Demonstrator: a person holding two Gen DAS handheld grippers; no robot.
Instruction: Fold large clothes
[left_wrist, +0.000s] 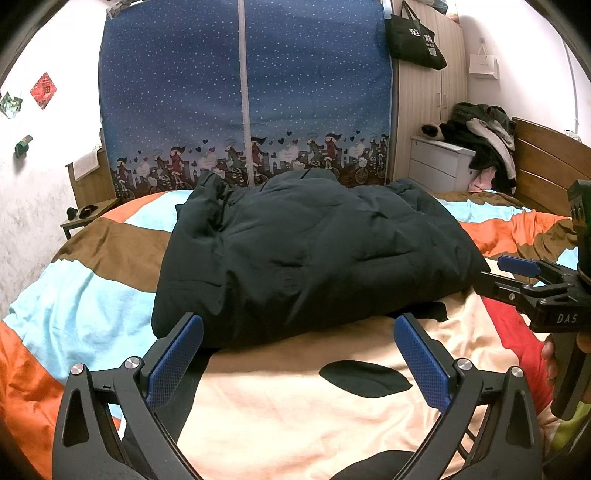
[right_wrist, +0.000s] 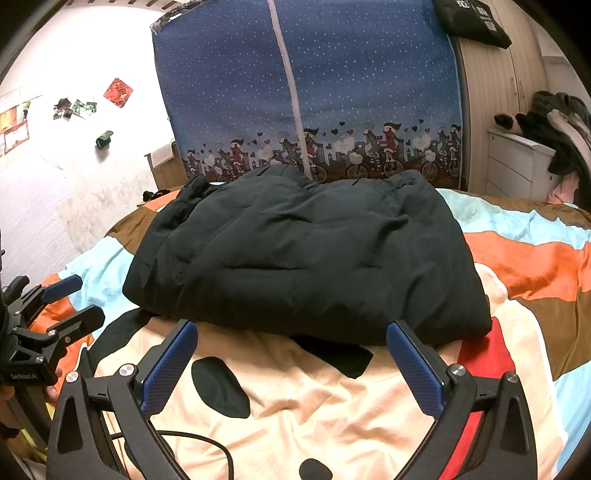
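lying folded in centre of both frames: dark padded jacket (left_wrist: 295, 254) (right_wrist: 306, 254), bulky bundle on striped bedspread (left_wrist: 85, 306) (right_wrist: 517, 266). left gripper (left_wrist: 298, 354) at lower middle of left wrist view, jaws released and spread wide, blue pads (left_wrist: 173, 362) just short of jacket's near edge, holding nothing. right gripper (right_wrist: 291, 362) likewise spread and empty at lower middle of right wrist view; seen again at right edge of left view (left_wrist: 506, 275), near jacket's corner. blue fabric wardrobe (left_wrist: 243, 92) fills upper centre.
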